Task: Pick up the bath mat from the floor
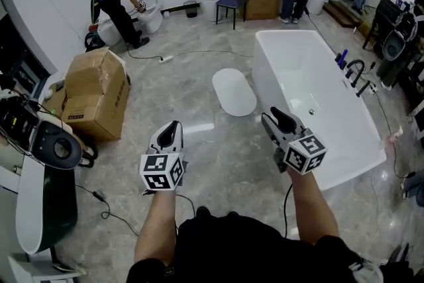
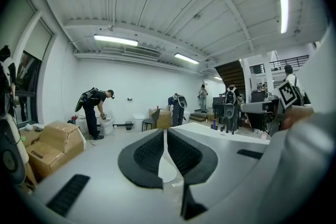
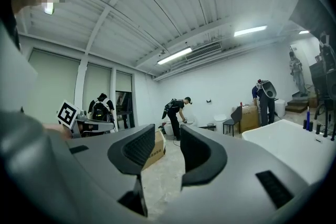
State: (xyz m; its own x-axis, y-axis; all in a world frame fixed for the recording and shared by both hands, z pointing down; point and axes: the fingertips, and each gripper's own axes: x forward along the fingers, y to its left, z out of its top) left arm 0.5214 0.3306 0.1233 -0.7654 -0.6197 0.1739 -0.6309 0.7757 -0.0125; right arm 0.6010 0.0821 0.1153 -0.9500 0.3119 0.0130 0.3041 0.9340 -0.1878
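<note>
In the head view, the white oval bath mat [image 1: 233,92] lies flat on the grey marble floor just left of the bathtub. Both grippers hover in front of me, short of the mat and apart from it. My left gripper [image 1: 173,126] is nearer the mat's lower left; in the left gripper view its jaws [image 2: 165,132] are pressed together with nothing in them. My right gripper [image 1: 275,116] hangs beside the tub's near corner. Its jaws [image 3: 168,134] stand apart in the right gripper view, with only floor between them.
A white bathtub [image 1: 311,109] stands right of the mat. Cardboard boxes [image 1: 96,93] sit at the left, beside a black-and-white device [image 1: 50,142]. A cable with a power strip [image 1: 165,58] runs across the floor behind. People work at the back near toilets and a chair [image 1: 233,3].
</note>
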